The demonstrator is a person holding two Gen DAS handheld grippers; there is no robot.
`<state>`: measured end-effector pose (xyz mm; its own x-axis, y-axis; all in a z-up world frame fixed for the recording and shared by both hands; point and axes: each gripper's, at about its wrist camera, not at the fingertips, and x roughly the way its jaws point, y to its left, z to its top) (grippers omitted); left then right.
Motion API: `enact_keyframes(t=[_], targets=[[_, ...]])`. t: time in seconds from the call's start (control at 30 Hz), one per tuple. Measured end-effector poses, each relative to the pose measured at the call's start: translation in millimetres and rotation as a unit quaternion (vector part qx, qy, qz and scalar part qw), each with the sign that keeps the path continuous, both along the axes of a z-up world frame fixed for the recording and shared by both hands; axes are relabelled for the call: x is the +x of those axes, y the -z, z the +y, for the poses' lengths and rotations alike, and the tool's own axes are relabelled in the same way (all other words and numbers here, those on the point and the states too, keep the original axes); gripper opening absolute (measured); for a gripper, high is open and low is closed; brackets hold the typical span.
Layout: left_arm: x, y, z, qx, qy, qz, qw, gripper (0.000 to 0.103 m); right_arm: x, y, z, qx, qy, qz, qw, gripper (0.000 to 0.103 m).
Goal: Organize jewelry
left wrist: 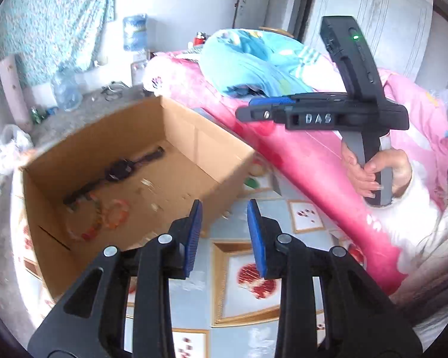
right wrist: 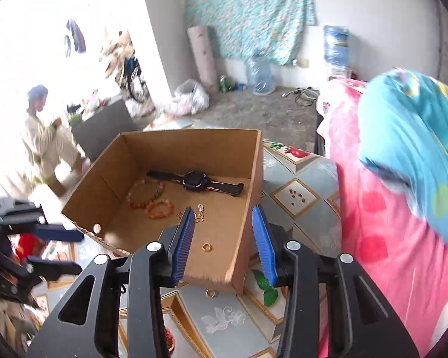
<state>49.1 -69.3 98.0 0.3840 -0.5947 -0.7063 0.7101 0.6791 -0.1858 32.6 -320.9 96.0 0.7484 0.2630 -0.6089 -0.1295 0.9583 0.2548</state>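
Item: cardboard box (right wrist: 176,161), open-topped, stood on a patterned tablecloth (right wrist: 301,191) beside a pink bedcover (right wrist: 373,208). Contents, lying loose on the box floor: a dark wristwatch (right wrist: 195,181) laid flat across the far end; two beaded bracelets (right wrist: 152,200) in orange and green tones, touching one another; small metal earrings (right wrist: 199,213) nearer the front; one gold ring (right wrist: 206,247) close to the front wall. A second ring (right wrist: 211,293) lay outside the box on the cloth, just before its near corner (apparently the piece left to collect).

Tools: right gripper (right wrist: 224,238) hovered over the box's near corner, jaws parted, holding nothing; left gripper (left wrist: 225,232) likewise spread and empty, just beyond the box's right wall.

Handling note: the outlying ring was small and flat; a good pick would probably call for lowering the fingertips to the cloth astride it, closing gently, then releasing low inside the box
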Motion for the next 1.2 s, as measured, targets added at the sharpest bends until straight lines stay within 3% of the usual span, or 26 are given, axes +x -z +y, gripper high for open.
enact_keyframes(t=[0.07,0.13,0.33,0.5,0.63,0.93,1.07,1.2], targets=[[2.8,36.5,-16.3,-0.016,0.008,0.053,0.9984,0.030,-21.5,20.1,-11.6,0.027,0.030,0.011,0.999,0.043],[12.1,71.9,-30.9,-0.004,-0.002,0.077,0.9970,0.029,-25.8,44.4,-10.9,0.053,0.016,0.045,0.997,0.043],[29.7,124.5,-74.7,0.025,-0.017,0.057,0.9980,0.027,-13.6,101.7,3.9,0.084,0.017,0.104,0.991,0.044],[29.3,128.6,-94.1,0.095,-0.031,-0.009,0.9949,0.029,-18.5,117.5,15.9,0.057,-0.006,0.108,0.992,0.044],[37.9,125.7,-91.4,0.088,-0.035,-0.003,0.9955,0.029,-31.1,117.5,12.3,0.053,-0.011,0.097,0.994,0.044],[38.5,128.0,-107.3,0.116,-0.029,-0.030,0.9924,0.029,-30.9,122.9,-0.4,0.073,0.002,0.107,0.992,0.044],[39.5,127.2,-104.8,0.122,-0.034,-0.028,0.9916,0.011,-34.4,119.0,1.0,0.071,-0.003,0.101,0.992,0.044],[37.3,127.9,-108.7,0.131,-0.030,-0.038,0.9902,0.011,-39.2,115.6,1.7,0.070,-0.005,0.099,0.993,0.044]])
